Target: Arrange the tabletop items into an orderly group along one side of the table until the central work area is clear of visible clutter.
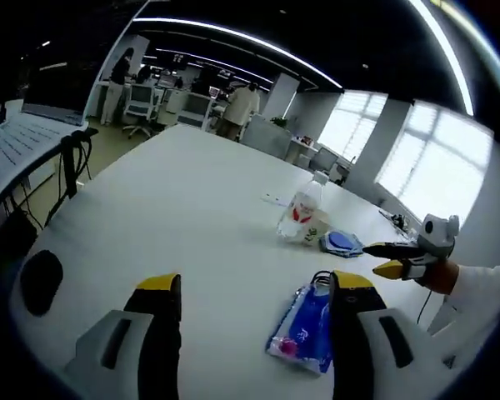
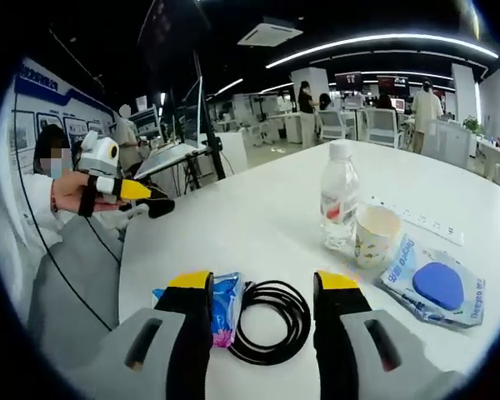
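Left gripper point(image 1: 254, 333) held above white table point(image 1: 175, 217), jaws wide, nothing gripped. Right gripper point(image 2: 262, 325) likewise spread, black cable coil point(image 2: 267, 321) framed between jaws on tabletop, untouched. Blue packet point(image 2: 221, 307) beside coil. Water bottle point(image 2: 339, 204), paper cup point(image 2: 376, 235), blue-disc pouch point(image 2: 433, 283) grouped near table edge.

In your left gripper view, bare white table point(image 1: 192, 208) is stretching open across the centre and upper left. A water bottle point(image 1: 303, 208) is blocking the right middle. In your right gripper view, a black cable coil point(image 2: 267, 321) is lying between your jaws, a cup point(image 2: 377, 236) is standing right of centre touching the bottle, and open tabletop is running behind them.
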The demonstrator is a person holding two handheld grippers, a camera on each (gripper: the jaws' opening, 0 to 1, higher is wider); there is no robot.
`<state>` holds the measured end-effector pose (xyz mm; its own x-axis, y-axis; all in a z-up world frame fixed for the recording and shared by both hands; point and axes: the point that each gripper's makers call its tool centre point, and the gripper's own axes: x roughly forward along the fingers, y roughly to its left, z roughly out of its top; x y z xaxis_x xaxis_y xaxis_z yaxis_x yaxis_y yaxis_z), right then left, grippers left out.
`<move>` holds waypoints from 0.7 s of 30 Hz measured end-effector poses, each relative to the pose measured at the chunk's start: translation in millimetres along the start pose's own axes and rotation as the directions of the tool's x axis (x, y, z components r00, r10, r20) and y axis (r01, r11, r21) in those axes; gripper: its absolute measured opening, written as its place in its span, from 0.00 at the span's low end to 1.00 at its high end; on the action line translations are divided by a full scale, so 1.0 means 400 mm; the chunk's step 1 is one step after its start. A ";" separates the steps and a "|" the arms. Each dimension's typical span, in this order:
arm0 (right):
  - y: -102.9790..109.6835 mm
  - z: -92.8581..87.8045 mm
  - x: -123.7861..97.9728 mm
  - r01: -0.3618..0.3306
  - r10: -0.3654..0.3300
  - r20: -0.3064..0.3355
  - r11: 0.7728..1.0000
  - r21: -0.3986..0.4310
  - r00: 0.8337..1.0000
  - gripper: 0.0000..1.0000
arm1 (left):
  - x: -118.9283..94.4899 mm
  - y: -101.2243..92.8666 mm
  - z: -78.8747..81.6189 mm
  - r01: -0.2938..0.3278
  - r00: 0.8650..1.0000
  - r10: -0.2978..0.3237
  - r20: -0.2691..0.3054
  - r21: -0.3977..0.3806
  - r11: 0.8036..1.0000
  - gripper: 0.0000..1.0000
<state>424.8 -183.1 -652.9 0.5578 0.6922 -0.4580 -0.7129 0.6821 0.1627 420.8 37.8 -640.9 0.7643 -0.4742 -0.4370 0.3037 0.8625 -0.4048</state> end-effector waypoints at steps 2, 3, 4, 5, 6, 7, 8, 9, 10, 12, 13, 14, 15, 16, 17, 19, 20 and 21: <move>0.004 -0.013 0.005 -0.006 0.006 -0.017 1.000 -0.008 1.000 0.47 | -0.004 -0.007 -0.025 0.002 1.000 -0.003 -0.017 -0.011 1.000 0.73; 0.008 -0.019 0.007 -0.010 0.010 -0.022 1.000 -0.011 1.000 0.47 | -0.005 -0.009 -0.035 0.001 1.000 -0.001 -0.021 -0.012 1.000 0.73; 0.014 -0.026 0.011 -0.014 0.014 -0.031 1.000 -0.012 0.999 0.47 | -0.005 -0.011 -0.051 -0.002 0.999 0.001 -0.037 -0.012 1.000 0.73; 0.016 -0.032 0.014 -0.017 0.017 -0.038 1.000 -0.009 0.999 0.46 | -0.006 -0.011 -0.060 -0.004 0.999 0.003 -0.045 -0.016 1.000 0.72; 0.020 -0.039 0.017 -0.022 0.021 -0.043 1.000 -0.007 0.999 0.46 | -0.006 -0.014 -0.071 -0.004 0.999 0.003 -0.049 -0.021 1.000 0.73; 0.024 -0.042 0.020 -0.026 0.025 -0.046 1.000 -0.006 0.999 0.46 | -0.005 -0.016 -0.079 -0.004 0.999 0.003 -0.052 -0.022 1.000 0.73; 0.026 -0.045 0.022 -0.028 0.027 -0.049 1.000 -0.005 0.998 0.46 | -0.006 -0.016 -0.091 -0.007 0.998 0.006 -0.063 -0.023 1.000 0.73; 0.028 -0.049 0.025 -0.031 0.030 -0.054 1.000 -0.004 0.998 0.45 | -0.006 -0.017 -0.096 -0.009 0.998 0.007 -0.069 -0.024 1.000 0.73; 0.031 -0.055 0.029 -0.035 0.035 -0.059 0.999 -0.002 0.998 0.45 | -0.006 -0.021 -0.106 -0.006 0.997 0.005 -0.074 -0.024 1.000 0.73; 0.036 -0.063 0.034 -0.041 0.041 -0.066 0.999 0.002 0.997 0.45 | -0.006 -0.024 -0.121 -0.010 0.996 0.008 -0.083 -0.030 0.999 0.73; 0.037 -0.066 0.036 -0.044 0.044 -0.069 0.999 0.006 0.997 0.44 | -0.006 -0.026 -0.128 -0.010 0.996 0.007 -0.089 -0.033 0.999 0.73; 0.040 -0.069 0.040 -0.047 0.048 -0.072 0.999 0.010 0.996 0.44 | -0.006 -0.031 -0.137 -0.008 0.995 0.005 -0.095 -0.033 0.999 0.73; 0.042 -0.074 0.044 -0.051 0.051 -0.077 0.999 0.008 0.996 0.44 | -0.006 -0.036 -0.148 -0.009 0.994 0.006 -0.105 -0.029 1.000 0.73; 0.043 -0.079 0.046 -0.053 0.054 -0.083 0.999 0.008 0.995 0.43 | -0.006 -0.037 -0.151 -0.009 0.994 0.006 -0.109 -0.028 1.000 0.73; 0.046 -0.083 0.049 -0.057 0.058 -0.087 0.998 0.008 0.995 0.43 | -0.006 -0.039 -0.160 -0.007 0.993 0.003 -0.116 -0.031 0.999 0.73; 0.050 -0.092 0.055 -0.062 0.063 -0.097 0.998 0.014 0.993 0.42 | -0.004 -0.046 -0.184 -0.003 0.991 -0.003 -0.131 -0.044 0.999 0.73; 0.052 -0.099 0.059 -0.066 0.067 -0.104 0.998 0.012 0.992 0.41 | -0.004 -0.049 -0.193 -0.003 0.990 -0.003 -0.138 -0.043 0.999 0.73; 0.054 -0.103 0.061 -0.068 0.069 -0.107 0.998 0.013 0.992 0.41 | -0.004 -0.053 -0.201 0.000 0.989 -0.006 -0.145 -0.043 0.999 0.73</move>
<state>405.7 -161.3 -696.6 0.4583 0.7084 -0.5367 -0.7437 0.6364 0.2049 367.5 6.1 -696.3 0.6717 -0.4999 -0.5468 0.2786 0.8543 -0.4388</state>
